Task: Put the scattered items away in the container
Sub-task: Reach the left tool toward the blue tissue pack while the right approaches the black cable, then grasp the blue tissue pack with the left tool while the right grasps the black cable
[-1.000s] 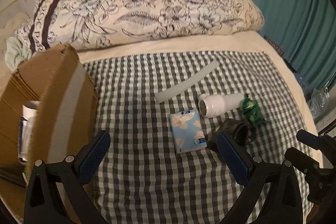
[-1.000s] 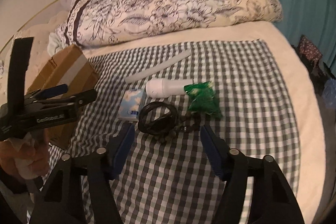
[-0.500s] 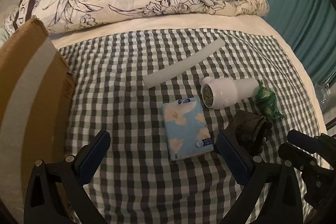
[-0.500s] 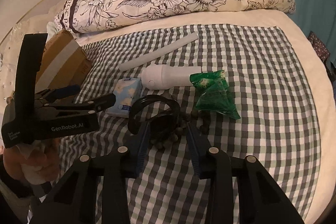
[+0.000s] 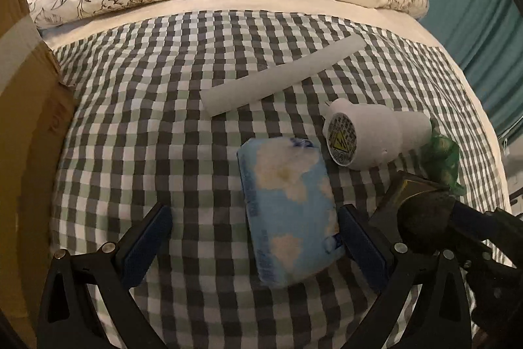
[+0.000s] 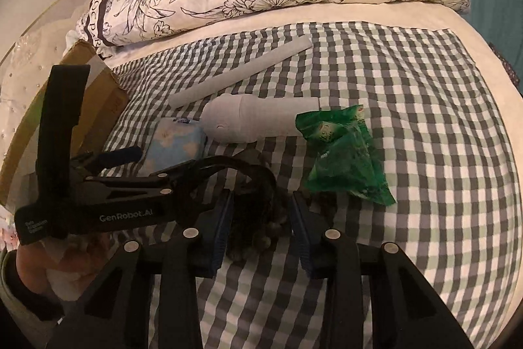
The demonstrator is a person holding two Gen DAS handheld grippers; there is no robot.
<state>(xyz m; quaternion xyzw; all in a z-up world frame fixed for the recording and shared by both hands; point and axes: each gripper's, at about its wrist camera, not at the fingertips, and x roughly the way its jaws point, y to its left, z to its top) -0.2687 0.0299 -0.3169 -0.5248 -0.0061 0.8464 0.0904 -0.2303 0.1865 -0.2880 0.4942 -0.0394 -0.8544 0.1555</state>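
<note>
The left gripper (image 5: 255,246) hung low over the checked blanket (image 5: 157,126) with its jaws wide apart around the blue tissue pack (image 5: 287,211), whose right edge sat just beside the right pad; no squeeze showed. The right gripper (image 6: 260,233), jaws just narrowed, straddled the dark beaded bundle (image 6: 253,215); whether the pads pressed it I could not tell. Beyond lay a white foam tube (image 5: 281,76), a white plug-in device (image 5: 369,136) and a green packet (image 6: 343,159). The cardboard box (image 5: 23,133) stood at the left.
</note>
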